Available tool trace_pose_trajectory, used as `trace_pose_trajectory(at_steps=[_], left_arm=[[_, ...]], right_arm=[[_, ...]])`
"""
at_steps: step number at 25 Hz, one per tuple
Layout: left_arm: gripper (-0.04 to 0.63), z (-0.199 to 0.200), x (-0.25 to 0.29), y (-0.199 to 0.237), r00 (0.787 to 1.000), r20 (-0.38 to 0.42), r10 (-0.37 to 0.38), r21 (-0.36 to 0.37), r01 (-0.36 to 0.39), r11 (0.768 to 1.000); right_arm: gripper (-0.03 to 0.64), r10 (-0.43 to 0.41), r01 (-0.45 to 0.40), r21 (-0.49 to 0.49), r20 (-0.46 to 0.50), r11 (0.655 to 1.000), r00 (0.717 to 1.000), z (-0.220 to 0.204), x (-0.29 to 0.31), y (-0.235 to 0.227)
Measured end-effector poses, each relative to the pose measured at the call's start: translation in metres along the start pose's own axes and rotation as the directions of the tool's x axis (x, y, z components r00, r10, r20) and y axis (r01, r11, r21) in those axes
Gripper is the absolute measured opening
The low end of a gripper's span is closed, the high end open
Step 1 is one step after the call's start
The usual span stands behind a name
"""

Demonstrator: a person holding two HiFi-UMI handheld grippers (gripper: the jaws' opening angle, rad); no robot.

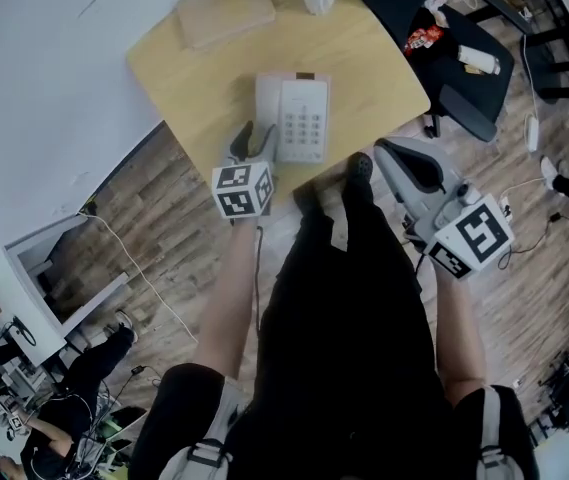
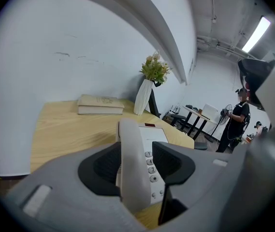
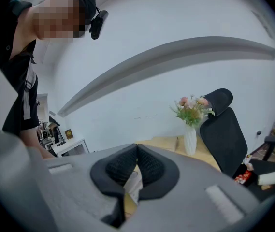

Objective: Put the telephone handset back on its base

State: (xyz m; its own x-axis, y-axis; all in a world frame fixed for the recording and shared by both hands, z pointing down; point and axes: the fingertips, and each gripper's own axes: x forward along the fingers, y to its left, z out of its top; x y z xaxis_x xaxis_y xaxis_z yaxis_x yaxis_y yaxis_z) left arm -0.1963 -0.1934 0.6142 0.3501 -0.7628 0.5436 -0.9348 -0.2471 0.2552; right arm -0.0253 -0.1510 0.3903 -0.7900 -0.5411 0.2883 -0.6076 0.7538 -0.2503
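Basically, left gripper (image 1: 254, 140) straddled the handset (image 1: 267, 108), jaws apart with a gap on the right pad's side. Handset's long axis ran straight ahead between them, along the base (image 1: 306, 118), apparently seated. Right gripper (image 1: 402, 158) pinched closed, empty, farther off.

**Person.** Black short-sleeved top (image 3: 17, 71), black trousers (image 1: 349, 298) and a black shoe (image 1: 360, 165). Pale grey shoulder straps (image 1: 202, 458) and a black head camera (image 3: 97, 22) are also worn.

**Left gripper** (image 1: 254, 140). Grey moulded shell with black ribbed pads (image 2: 101, 168). It carries a white cube (image 1: 243, 189) printed with black square markers.

**Right gripper** (image 1: 389, 151). The same grey shell, with black ribbed right pads (image 3: 149, 170) and pale rectangular insets (image 3: 219, 197) on its upper faces. Its marker cube (image 1: 474, 236) is of the same kind.
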Motion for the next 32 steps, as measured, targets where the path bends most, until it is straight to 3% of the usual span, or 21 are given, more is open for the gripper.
trace_pose_trajectory(at_steps=[9,19,32], left_arm=[[0.199,0.015,-0.037,-0.021,0.998,0.066,-0.011,0.012,0.010,1.000],[0.128,0.038,-0.079,-0.065,0.991,0.135,-0.026,0.039,0.021,0.999],[0.058,0.054,-0.132,-0.133,0.979,0.201,0.042,0.051,-0.053,0.997]], right_arm=[[0.003,0.006,-0.006,-0.019,0.028,1.000,1.000,0.000,-0.018,0.017],[0.003,0.022,-0.019,-0.049,0.068,0.999,0.997,0.005,-0.053,0.020],[0.003,0.135,-0.128,-0.089,0.069,0.988,0.988,0.001,-0.105,0.027]])
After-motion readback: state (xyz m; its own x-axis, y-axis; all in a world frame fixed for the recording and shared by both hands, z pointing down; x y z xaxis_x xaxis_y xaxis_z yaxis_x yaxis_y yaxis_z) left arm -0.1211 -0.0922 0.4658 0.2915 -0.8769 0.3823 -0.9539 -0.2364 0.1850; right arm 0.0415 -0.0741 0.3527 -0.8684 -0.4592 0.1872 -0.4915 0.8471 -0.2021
